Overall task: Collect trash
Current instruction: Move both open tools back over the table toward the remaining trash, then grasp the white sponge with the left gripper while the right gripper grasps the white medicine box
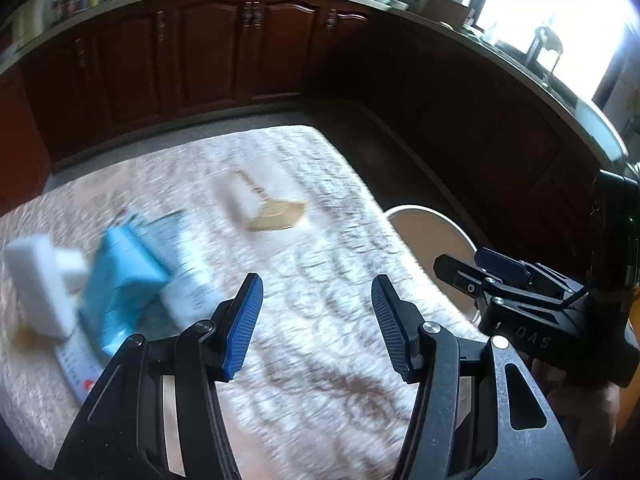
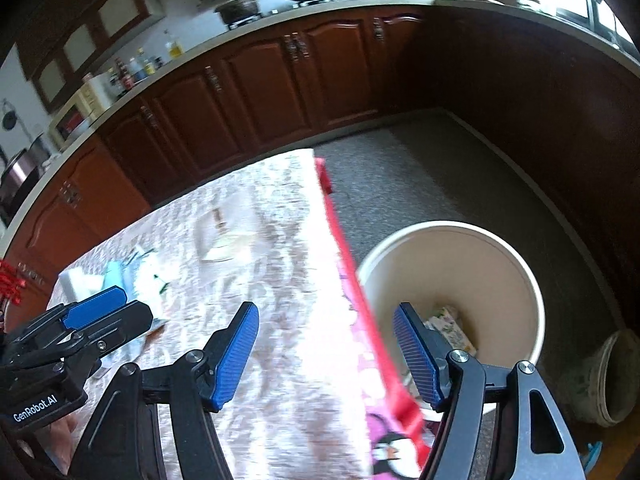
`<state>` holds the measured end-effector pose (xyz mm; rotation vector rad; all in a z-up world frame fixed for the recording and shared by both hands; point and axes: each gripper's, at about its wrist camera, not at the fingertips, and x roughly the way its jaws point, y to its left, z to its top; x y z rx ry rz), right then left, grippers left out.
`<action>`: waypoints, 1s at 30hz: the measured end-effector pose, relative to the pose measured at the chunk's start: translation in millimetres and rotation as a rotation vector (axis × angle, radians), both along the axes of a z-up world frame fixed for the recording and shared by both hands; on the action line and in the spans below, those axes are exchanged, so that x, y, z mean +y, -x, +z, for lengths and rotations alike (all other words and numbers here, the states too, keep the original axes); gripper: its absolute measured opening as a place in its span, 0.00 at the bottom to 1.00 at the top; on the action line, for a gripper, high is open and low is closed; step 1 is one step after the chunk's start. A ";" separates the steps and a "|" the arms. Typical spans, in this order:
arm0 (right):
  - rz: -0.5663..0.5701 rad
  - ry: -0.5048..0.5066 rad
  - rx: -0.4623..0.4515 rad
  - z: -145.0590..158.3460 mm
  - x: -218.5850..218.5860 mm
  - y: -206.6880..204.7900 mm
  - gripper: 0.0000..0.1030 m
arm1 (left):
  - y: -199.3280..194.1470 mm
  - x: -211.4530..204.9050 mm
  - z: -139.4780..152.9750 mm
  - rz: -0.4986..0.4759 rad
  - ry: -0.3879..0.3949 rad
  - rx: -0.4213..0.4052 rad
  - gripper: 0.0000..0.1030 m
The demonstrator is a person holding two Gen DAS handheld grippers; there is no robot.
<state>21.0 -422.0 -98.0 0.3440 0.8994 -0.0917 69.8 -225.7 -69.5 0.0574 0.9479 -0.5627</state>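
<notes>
Both my left tongs (image 1: 317,320) and right tongs (image 2: 325,354) hang open and empty above the tabletop (image 1: 320,360). The bin (image 2: 452,280) stands on the floor at its right edge. Trash waits farther off: a blue carton (image 1: 120,280) at left, a flat wrapper (image 1: 276,212) beyond. Reaching in this blur, I could clip the carton aside.

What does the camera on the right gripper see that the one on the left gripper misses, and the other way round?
Only the right wrist view looks down into the white bucket, where a printed wrapper lies at the bottom, and shows the tablecloth's red edge and an old pot on the floor.

Only the left wrist view shows the blue carton and white box close up.

Both show the patterned tablecloth, the tan scrap, the brown cabinets, and each gripper's empty blue fingers.
</notes>
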 end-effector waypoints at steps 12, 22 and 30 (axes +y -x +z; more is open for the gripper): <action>0.183 -0.001 -0.002 2.7 83.8 -28.2 0.67 | -4.3 126.2 5.1 0.202 -0.020 -0.023 0.56; 0.301 -0.010 0.024 -4.1 140.4 -50.1 0.68 | -29.4 208.9 -13.4 0.347 0.025 -0.001 0.60; 0.325 -0.008 0.046 -7.9 155.0 -63.3 0.69 | -55.6 211.3 -33.2 0.339 0.054 0.023 0.60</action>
